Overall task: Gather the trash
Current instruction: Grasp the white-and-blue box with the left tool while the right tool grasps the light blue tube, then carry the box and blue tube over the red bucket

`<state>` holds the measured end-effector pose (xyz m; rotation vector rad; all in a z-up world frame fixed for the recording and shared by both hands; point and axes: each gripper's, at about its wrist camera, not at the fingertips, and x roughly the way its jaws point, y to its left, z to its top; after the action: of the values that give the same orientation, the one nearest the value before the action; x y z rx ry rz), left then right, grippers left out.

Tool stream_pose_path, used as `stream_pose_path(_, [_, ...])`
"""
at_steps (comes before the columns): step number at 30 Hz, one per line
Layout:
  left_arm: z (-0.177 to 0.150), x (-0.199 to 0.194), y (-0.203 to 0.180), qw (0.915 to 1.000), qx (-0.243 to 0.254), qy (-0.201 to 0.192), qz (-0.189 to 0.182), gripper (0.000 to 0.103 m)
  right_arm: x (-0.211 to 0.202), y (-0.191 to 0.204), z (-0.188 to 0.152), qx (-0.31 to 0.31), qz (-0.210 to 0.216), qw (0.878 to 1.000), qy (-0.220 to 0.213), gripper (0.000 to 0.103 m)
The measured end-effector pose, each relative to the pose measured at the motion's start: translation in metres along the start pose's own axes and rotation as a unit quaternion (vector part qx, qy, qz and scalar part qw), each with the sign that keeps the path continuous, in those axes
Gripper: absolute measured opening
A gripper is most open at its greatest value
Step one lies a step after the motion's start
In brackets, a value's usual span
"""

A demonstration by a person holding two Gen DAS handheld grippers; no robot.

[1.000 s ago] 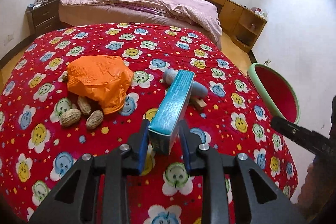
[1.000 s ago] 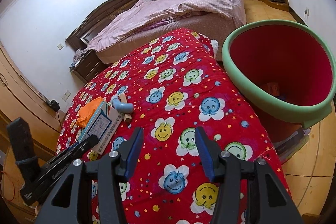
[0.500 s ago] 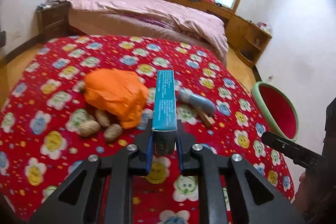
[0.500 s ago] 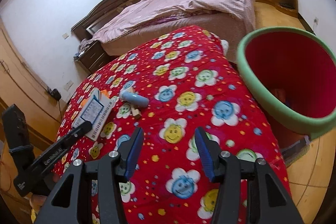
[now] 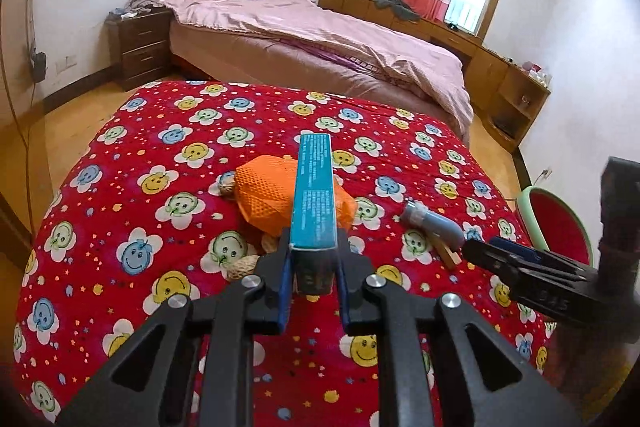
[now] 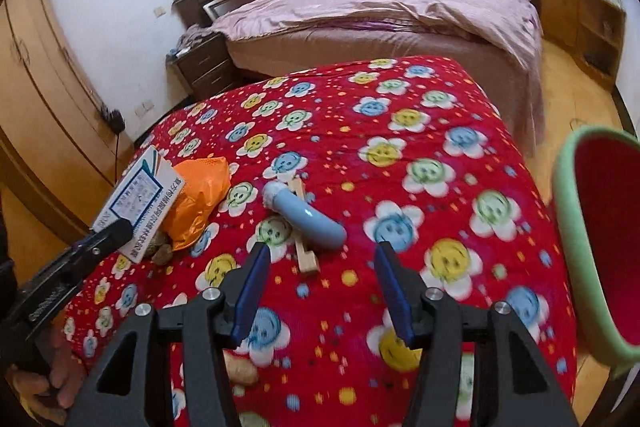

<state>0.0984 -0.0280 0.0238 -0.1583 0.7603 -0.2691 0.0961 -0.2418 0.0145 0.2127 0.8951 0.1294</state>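
Note:
My left gripper (image 5: 313, 259) is shut on a teal carton (image 5: 313, 199), held off the red flowered cloth (image 5: 160, 155); the carton's white printed face (image 6: 138, 203) also shows in the right wrist view. Behind the carton lies an orange bag (image 5: 264, 195) with peanuts (image 5: 244, 267) around it. A blue-grey tube (image 6: 306, 219) rests across a small wooden piece (image 6: 306, 261). My right gripper (image 6: 320, 267) hovers just in front of the tube, its jaws opening with nothing between them. A green bin with a red inside (image 6: 600, 243) stands off the table's right edge.
A bed with a pink cover (image 5: 320, 35) lies behind the table, a dark nightstand (image 5: 140, 47) to its left, and wooden cabinets (image 5: 512, 87) along the right wall. One peanut (image 6: 240, 371) lies near my right gripper's fingers. A hand (image 6: 52, 375) holds the left gripper.
The left gripper closed on the carton and lifted it upright off the cloth. The right gripper swung left from the bin toward the blue-grey tube.

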Motion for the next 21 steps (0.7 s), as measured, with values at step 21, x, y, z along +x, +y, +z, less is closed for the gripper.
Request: stream_pose_path(21, [0.001, -0.014, -0.001, 0.9998, -0.004, -0.005, -0.017, 0.018, 0.002, 0.014, 0.002, -0.025, 0.011, 1.000, -0.008, 0.020])
